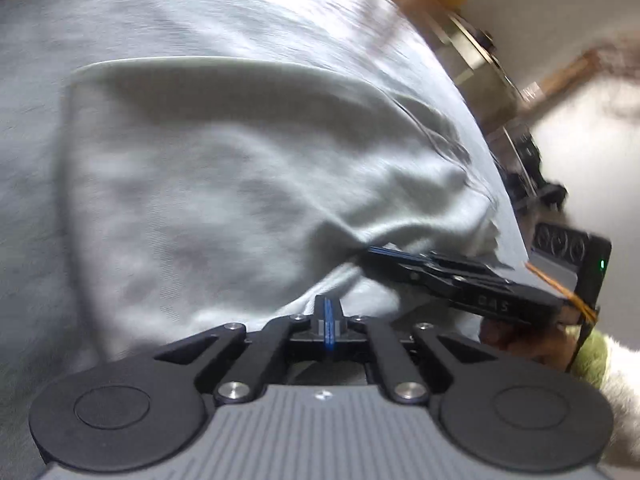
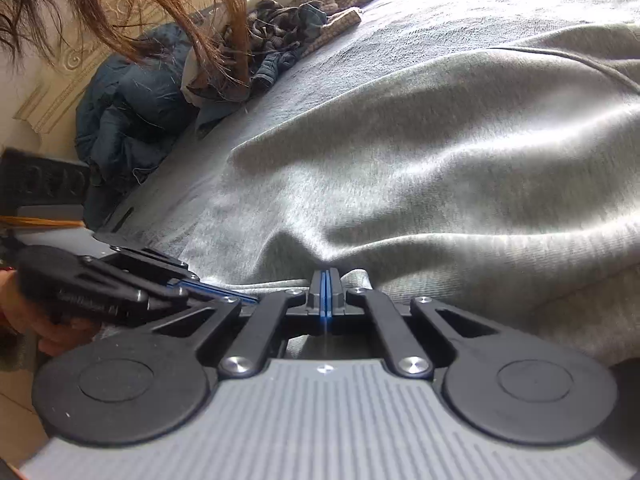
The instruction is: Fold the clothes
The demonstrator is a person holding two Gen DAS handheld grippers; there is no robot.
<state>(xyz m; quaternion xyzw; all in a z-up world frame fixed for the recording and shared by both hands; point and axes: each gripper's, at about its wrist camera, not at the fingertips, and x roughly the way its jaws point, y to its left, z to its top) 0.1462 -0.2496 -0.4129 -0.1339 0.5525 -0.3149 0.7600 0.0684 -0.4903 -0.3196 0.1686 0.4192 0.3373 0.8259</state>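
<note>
Gripping the grey sweatshirt (image 1: 224,152) by its near hem with both grippers, I've got it spread across the pale bedcover (image 1: 168,12), most of the cloth lying flat beyond my fingers. My left gripper (image 1: 329,312) has its blue pads pressed together, and the hem looks pinched between them, though the blur makes that hard to confirm. My right gripper (image 2: 327,284) is clamped on the same hem just beside it, the fabric puckering into a tight ridge where its pads bite. In the left view that right gripper comes in from the side, its tips buried in the pucker.

Beyond the sweatshirt, toward the far corner of the bedcover, sits a heap of other clothes (image 2: 168,92), dark blue and checked. Loose hair (image 2: 168,8) hangs down above that heap.

My worry from here: both grips sit very close together on the hem, so lifting may drag up a bunched middle and leave the corners sagging, giving a crooked fold. A thin pinch could also slip if I pull quickly. And that hair could drift into the pads.
</note>
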